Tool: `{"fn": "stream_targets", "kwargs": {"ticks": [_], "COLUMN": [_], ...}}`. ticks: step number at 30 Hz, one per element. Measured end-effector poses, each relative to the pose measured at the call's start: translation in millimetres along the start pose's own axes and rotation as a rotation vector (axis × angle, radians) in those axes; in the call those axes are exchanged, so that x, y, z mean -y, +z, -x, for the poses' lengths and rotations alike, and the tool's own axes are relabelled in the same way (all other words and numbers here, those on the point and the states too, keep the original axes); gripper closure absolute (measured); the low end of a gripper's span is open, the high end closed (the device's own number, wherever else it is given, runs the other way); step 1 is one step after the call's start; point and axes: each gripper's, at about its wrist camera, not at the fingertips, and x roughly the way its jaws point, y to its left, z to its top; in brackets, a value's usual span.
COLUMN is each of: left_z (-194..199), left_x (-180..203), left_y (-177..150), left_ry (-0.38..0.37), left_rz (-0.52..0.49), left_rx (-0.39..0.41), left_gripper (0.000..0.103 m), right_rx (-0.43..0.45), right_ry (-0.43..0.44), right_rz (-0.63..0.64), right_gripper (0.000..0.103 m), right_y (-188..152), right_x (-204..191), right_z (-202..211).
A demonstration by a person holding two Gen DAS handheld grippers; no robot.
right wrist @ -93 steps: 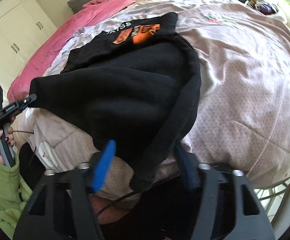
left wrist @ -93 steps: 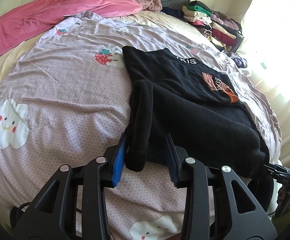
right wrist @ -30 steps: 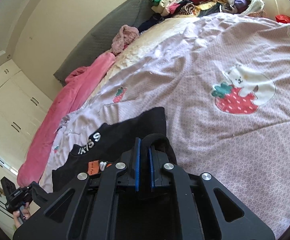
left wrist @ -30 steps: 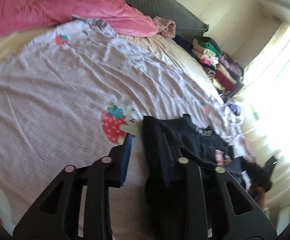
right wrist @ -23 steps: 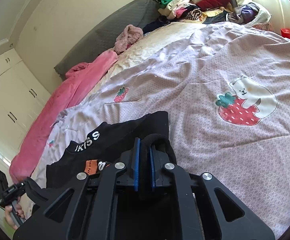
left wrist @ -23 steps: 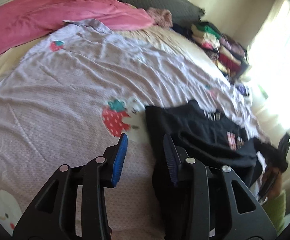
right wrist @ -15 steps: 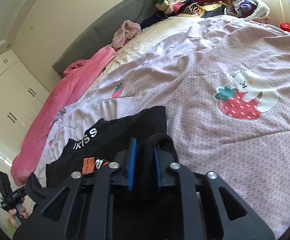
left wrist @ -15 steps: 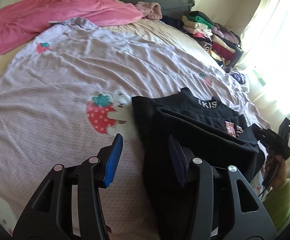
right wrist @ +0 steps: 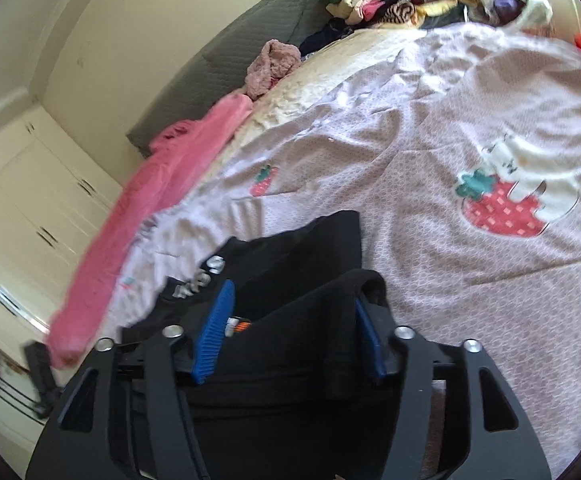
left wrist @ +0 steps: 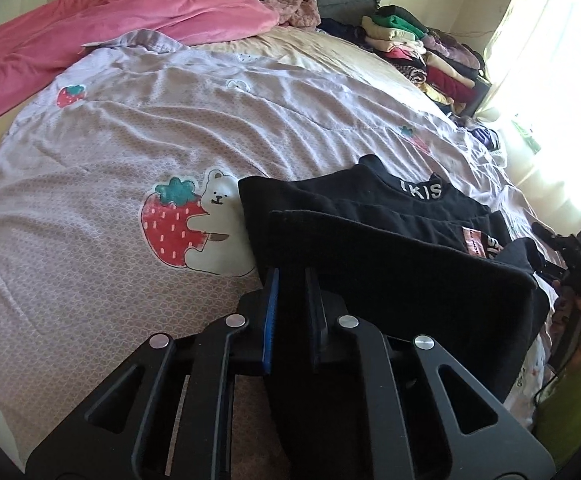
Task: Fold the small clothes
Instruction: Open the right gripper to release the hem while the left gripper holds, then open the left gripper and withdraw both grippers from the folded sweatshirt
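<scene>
A black sweater (left wrist: 390,256) with white letters at the collar lies on the bed, its lower part folded up over the chest. My left gripper (left wrist: 292,280) is shut on the near left fold of it, black cloth pinched between the blue pads. In the right wrist view the same sweater (right wrist: 298,272) lies under my right gripper (right wrist: 290,304), whose jaws are opening. The fold's edge lies loose between them and the pads (right wrist: 214,332) stand wide apart. The left wrist view also shows the right gripper (left wrist: 570,248) in a hand at the sweater's far side.
The lilac bed cover (left wrist: 90,168) carries a strawberry-and-bear print (left wrist: 186,224) just left of the sweater. A pink blanket (left wrist: 110,24) lies along the far left. Stacked folded clothes (left wrist: 418,48) sit at the far right corner. A white wardrobe (right wrist: 30,208) stands beyond the bed.
The left jaws opened, then closed on the sweater's near fold. The right jaws, which pinched the cloth, have spread wide and let it go. The hem has been laid over the chest.
</scene>
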Motion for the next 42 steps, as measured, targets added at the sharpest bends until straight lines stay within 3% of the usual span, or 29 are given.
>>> {"fn": "stream_targets", "kwargs": {"ticks": [2, 3, 7, 10, 19, 22, 27, 30, 34, 36, 40, 42], "left_z": [3, 4, 4, 6, 4, 1, -2, -1, 2, 4, 12, 19], "left_x": [-2, -3, -8, -9, -14, -12, -8, -5, 5, 9, 10, 11], "left_y": [2, 3, 4, 5, 5, 4, 2, 2, 1, 1, 3, 4], "left_ry": [0.003, 0.004, 0.003, -0.001, -0.037, -0.034, -0.026, -0.005, 0.038, 0.049, 0.046, 0.043], "left_rz": [0.012, 0.02, 0.047, 0.055, 0.083, 0.081, 0.063, 0.047, -0.007, -0.026, -0.025, -0.022], "left_rx": [0.019, 0.024, 0.03, 0.038, 0.027, 0.022, 0.023, 0.033, 0.062, 0.078, 0.101, 0.121], "left_gripper": [0.099, 0.099, 0.099, 0.099, 0.098, 0.098, 0.097, 0.098, 0.099, 0.1, 0.1, 0.1], "right_rx": [0.018, 0.049, 0.122, 0.127, -0.022, -0.046, -0.108, -0.124, -0.167, -0.161, -0.121, -0.097], "right_ry": [0.01, -0.023, -0.109, -0.163, -0.294, -0.338, -0.374, -0.392, -0.387, -0.397, -0.371, -0.344], "right_rz": [-0.043, -0.054, -0.054, 0.005, 0.354, 0.415, 0.442, 0.499, 0.541, 0.55, 0.523, 0.497], "right_gripper": [0.014, 0.012, 0.012, 0.012, 0.013, 0.014, 0.028, 0.029, 0.074, 0.076, 0.096, 0.096], "right_y": [4, 8, 18, 21, 5, 5, 8, 8, 6, 4, 11, 15], "right_x": [6, 9, 22, 23, -17, -26, -29, -37, -38, -38, -37, -35], "right_z": [5, 12, 36, 45, 5, -11, -33, -45, -64, -63, -48, -39]}}
